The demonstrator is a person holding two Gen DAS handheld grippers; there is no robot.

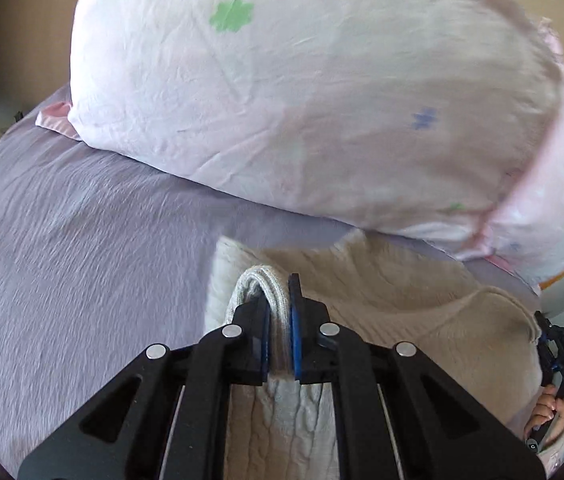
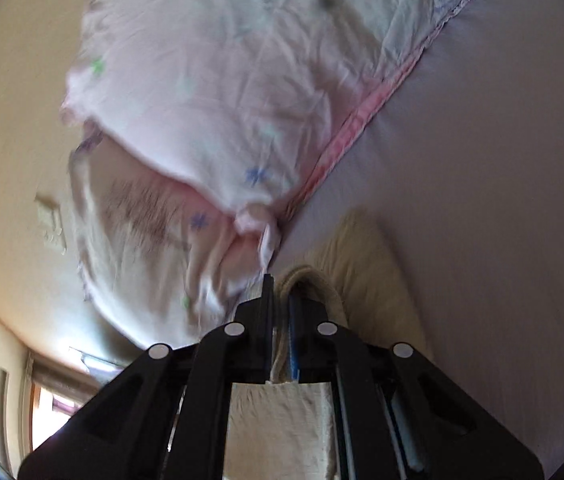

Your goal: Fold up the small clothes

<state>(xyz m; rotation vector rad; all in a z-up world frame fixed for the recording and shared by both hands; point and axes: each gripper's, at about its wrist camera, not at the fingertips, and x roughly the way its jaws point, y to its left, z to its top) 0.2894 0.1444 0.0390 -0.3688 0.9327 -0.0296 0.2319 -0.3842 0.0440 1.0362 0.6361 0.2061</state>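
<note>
Closest to me, my left gripper (image 1: pixel 280 320) is clamped on a bunched edge of the beige knit garment (image 1: pixel 401 300), the fabric looped up between its blue pads. My right gripper (image 2: pixel 280 320) is pinched the same way on another rolled edge of it (image 2: pixel 361 280), with cloth trailing back under the jaws. The rest of the garment lies ahead of both tools on the lavender bedsheet (image 1: pixel 82 240), spreading rightward from the left gripper toward the right one, so its held edge runs across between my two hands. I judge the fold must carry that edge forward, both hands moving together. Beyond it sits the pink flowered pillow (image 1: pixel 282 100), just touching the garment's far side.
</note>
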